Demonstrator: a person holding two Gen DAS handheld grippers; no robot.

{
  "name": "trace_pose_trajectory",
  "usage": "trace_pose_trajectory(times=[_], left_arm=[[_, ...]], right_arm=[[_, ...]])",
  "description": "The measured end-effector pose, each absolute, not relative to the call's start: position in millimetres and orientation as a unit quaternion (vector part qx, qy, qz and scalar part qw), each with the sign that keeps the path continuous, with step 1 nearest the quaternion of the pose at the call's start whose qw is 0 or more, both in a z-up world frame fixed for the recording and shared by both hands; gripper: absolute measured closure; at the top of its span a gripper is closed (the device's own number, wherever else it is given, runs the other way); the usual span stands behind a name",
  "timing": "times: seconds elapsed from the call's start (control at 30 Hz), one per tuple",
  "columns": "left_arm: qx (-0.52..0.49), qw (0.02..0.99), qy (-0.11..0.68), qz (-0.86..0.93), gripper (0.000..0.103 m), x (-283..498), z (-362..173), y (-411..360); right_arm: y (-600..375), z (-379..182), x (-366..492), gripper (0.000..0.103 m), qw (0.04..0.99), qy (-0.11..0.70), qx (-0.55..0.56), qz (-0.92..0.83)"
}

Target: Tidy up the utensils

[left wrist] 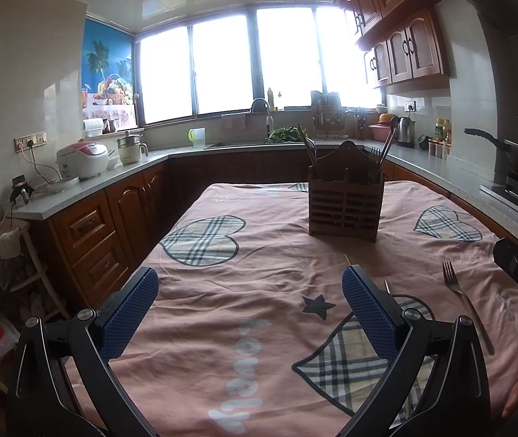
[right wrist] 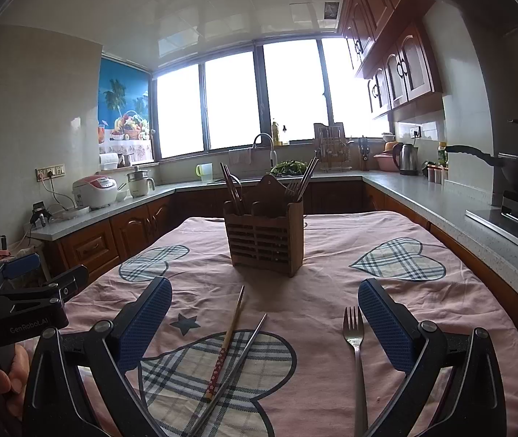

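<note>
The fork's (right wrist: 356,357) handle end is cut off by the bottom edge. The lower parts of the utensils are hidden inside the wooden holder (right wrist: 264,242). The chopsticks (left wrist: 386,284) are mostly hidden behind a finger.

Both cameras are sitting low over the table, looking straight ahead toward the wooden holder (left wrist: 344,196) and the big window (left wrist: 222,65) behind it. The left wrist camera is looking from left of the holder, so the holder is showing right of middle. The right wrist camera is looking from the right, with the holder (right wrist: 264,236) near the middle. Both are showing the pink cloth (right wrist: 331,255), the holder and the fork (right wrist: 354,331).
</note>
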State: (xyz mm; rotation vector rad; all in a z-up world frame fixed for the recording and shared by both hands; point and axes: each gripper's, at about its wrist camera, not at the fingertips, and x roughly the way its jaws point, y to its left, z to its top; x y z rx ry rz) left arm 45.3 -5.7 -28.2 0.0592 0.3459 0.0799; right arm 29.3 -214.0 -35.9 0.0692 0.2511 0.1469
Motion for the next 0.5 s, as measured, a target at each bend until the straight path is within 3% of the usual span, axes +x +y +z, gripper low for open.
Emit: trace_pose_trajectory(times=[0.5], left_arm=[[0.031,0.984,0.172,0.036,0.0,48.2,-33.5,-5.7]], right_arm=[[-215.0,-38.9,32.5,0.0,0.989,0.125,0.036,0.073]])
